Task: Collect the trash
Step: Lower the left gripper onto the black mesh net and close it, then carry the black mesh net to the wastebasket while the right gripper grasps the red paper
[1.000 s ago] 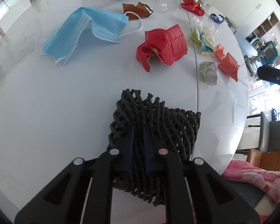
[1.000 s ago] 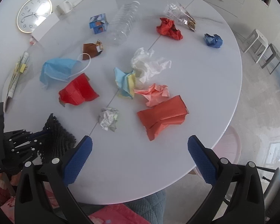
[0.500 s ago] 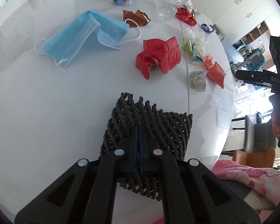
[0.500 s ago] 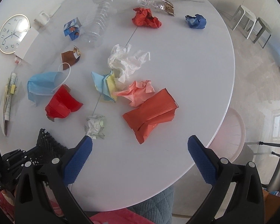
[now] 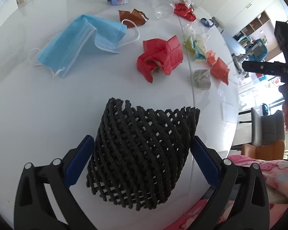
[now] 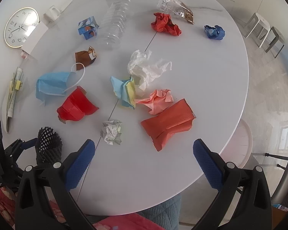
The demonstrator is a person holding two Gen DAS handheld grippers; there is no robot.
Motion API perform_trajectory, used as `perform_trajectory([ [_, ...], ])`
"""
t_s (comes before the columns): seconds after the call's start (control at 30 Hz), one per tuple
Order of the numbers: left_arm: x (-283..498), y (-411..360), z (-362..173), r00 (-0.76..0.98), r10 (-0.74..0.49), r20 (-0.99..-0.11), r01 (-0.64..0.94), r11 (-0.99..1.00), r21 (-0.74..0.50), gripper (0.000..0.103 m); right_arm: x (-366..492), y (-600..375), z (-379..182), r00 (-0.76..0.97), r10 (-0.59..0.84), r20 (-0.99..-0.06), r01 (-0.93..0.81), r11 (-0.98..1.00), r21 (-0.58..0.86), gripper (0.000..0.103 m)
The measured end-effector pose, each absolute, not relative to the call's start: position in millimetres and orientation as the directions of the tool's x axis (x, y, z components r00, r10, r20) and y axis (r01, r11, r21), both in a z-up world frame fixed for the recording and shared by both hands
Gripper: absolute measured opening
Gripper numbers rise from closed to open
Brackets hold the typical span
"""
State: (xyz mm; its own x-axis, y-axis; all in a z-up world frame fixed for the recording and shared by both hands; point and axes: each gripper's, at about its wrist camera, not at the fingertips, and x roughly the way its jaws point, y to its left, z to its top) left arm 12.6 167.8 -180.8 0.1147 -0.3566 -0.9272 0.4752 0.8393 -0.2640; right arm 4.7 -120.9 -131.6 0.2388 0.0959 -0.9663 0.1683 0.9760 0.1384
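Foam net point(image 5: 142, 153) between spread hand-held gripper point(image 5: 142, 153) pads

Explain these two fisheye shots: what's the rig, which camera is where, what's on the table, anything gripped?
There is no robot arm: a person holds a two-finger gripper in each hand, each with a camera looking along its fingers.

Left wrist view: the left gripper has just been opening. Its blue pads flank a black foam mesh sleeve that has sprung wide, apparently released.

Right wrist view: the right gripper hangs open and empty over the white round table. Scattered there are a blue face mask, a clear plastic bottle, a white tissue, an orange-red wrapper, a paper ball and other crumpled scraps. A wall clock lies at the far left.
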Motion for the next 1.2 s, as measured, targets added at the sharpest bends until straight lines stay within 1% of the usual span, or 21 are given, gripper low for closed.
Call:
perform_trajectory([
  [0.07, 9, 166, -183, 0.119, -0.343, -0.932, 0.476, 0.843, -0.25, 0.095, 6, -119, -131, 0.241, 0.101, -0.965, 0.163, 0.976, 0.143, 0.101],
  [0.2, 2, 157, -196, 0.143, -0.259, -0.955, 0.48, 0.862, -0.162, 0.095, 9, -117, -134, 0.239, 0.115, -0.964, 0.152, 0.976, 0.154, 0.101],
  [0.33, 3, 148, -202, 0.155, -0.205, -0.966, 0.462, 0.88, -0.113, 0.095, 9, -113, -133, 0.238, 0.118, -0.964, 0.13, 0.98, 0.152, 0.101],
  [0.37, 3, 147, -202, 0.157, -0.2, -0.967, 0.459, 0.882, -0.108, 0.091, 10, -113, -133, 0.239, 0.116, -0.964, 0.126, 0.981, 0.15, 0.101],
  [0.4, 3, 146, -202, 0.161, -0.187, -0.969, 0.455, 0.885, -0.096, 0.084, 10, -112, -132, 0.24, 0.115, -0.964, 0.122, 0.982, 0.147, 0.101],
  [0.43, 3, 145, -201, 0.174, -0.168, -0.97, 0.45, 0.89, -0.073, 0.08, 10, -113, -132, 0.241, 0.114, -0.964, 0.12, 0.982, 0.146, 0.101],
  [0.5, 4, 145, -199, 0.196, -0.142, -0.97, 0.439, 0.897, -0.043, 0.061, 10, -113, -131, 0.244, 0.114, -0.963, 0.116, 0.983, 0.145, 0.101],
  [0.53, 4, 147, -198, 0.199, -0.142, -0.97, 0.436, 0.899, -0.042, 0.057, 11, -113, -131, 0.245, 0.115, -0.963, 0.114, 0.983, 0.146, 0.101],
  [0.57, 4, 149, -195, 0.199, -0.151, -0.968, 0.431, 0.901, -0.052, 0.046, 11, -113, -131, 0.245, 0.118, -0.962, 0.112, 0.983, 0.149, 0.101],
  [0.6, 4, 150, -193, 0.202, -0.155, -0.967, 0.425, 0.904, -0.056, 0.031, 11, -112, -131, 0.245, 0.119, -0.962, 0.109, 0.983, 0.149, 0.101],
  [0.63, 6, 152, -190, 0.189, -0.174, -0.966, 0.425, 0.902, -0.08, 0.023, 12, -112, -131, 0.245, 0.12, -0.962, 0.106, 0.983, 0.15, 0.101],
  [0.67, 6, 153, -189, 0.179, -0.184, -0.967, 0.421, 0.902, -0.094, 0.012, 12, -111, -131, 0.244, 0.122, -0.962, 0.102, 0.983, 0.15, 0.101],
  [0.8, 6, 152, -184, 0.222, -0.148, -0.964, 0.417, 0.908, -0.043, 0.012, 15, -103, -130, 0.245, 0.126, -0.961, 0.081, 0.985, 0.15, 0.101],
  [1.03, 12, 164, -159, 0.26, -0.181, -0.949, 0.371, 0.926, -0.075, 0.011, 22, -81, -123, 0.264, 0.154, -0.952, -0.008, 0.987, 0.157, 0.101],
  [1.2, 18, 173, -137, 0.295, -0.205, -0.933, 0.332, 0.938, -0.101, 0.011, 33, -46, -121, 0.262, 0.21, -0.942, -0.142, 0.974, 0.177, 0.101],
])
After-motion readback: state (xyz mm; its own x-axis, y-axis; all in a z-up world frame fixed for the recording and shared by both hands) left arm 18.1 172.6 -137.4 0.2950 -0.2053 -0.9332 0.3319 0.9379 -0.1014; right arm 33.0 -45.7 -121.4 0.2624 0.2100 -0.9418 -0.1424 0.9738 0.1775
